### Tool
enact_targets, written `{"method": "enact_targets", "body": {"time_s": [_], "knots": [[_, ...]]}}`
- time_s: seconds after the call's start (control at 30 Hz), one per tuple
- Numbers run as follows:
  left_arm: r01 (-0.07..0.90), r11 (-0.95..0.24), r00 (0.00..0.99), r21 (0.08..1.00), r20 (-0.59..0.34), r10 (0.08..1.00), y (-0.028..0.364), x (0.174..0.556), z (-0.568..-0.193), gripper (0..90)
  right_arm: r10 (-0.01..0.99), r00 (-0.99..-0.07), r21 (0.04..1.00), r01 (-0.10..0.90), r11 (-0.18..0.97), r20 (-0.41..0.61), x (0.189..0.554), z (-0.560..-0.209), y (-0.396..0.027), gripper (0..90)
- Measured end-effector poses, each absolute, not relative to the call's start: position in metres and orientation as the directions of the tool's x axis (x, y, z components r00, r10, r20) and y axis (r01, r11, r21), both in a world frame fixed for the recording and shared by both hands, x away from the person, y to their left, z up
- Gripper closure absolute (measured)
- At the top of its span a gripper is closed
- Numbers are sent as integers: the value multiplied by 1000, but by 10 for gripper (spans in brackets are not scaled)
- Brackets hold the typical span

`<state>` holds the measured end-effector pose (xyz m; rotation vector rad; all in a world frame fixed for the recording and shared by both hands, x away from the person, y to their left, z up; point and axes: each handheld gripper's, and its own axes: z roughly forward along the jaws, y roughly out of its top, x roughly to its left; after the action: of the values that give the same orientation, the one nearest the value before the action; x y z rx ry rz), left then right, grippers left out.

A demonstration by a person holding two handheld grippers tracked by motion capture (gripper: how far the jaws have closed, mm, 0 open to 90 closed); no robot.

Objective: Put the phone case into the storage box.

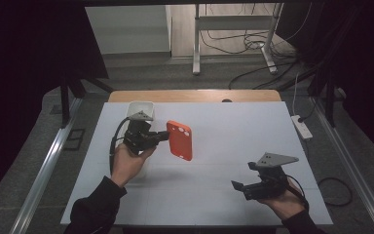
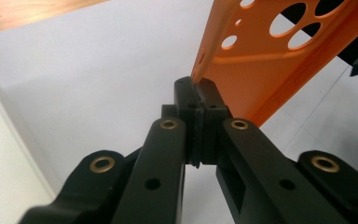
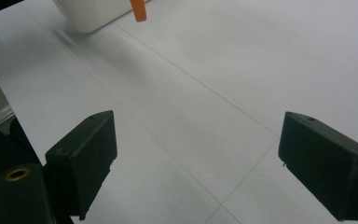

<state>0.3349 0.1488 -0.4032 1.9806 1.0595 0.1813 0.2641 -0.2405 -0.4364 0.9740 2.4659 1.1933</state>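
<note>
We count one orange phone case [image 1: 180, 140], one white container [image 1: 141, 108] at the far left of the desk [image 1: 233, 141], and two grippers: the left gripper [image 1: 164, 135] and the right gripper [image 1: 235, 185]. One white power strip [image 1: 302, 126] lies at the right.

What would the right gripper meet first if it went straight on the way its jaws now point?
Probably nothing close: ahead of the open right gripper lies bare white table. Far along that line stand the white container and the orange phone case; depth is unclear.
</note>
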Motion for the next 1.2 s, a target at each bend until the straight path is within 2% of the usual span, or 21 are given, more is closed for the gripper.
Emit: {"method": "enact_targets", "body": {"time_s": [0.5, 1.2], "knots": [[622, -246, 604, 743, -256, 754, 164, 340, -396, 895, 693, -717, 733, 510, 450, 74, 255, -442, -264, 36], [635, -219, 563, 740, -250, 787, 187, 348, -382, 895, 750, -659, 740, 534, 409, 62, 244, -448, -295, 0]]}}
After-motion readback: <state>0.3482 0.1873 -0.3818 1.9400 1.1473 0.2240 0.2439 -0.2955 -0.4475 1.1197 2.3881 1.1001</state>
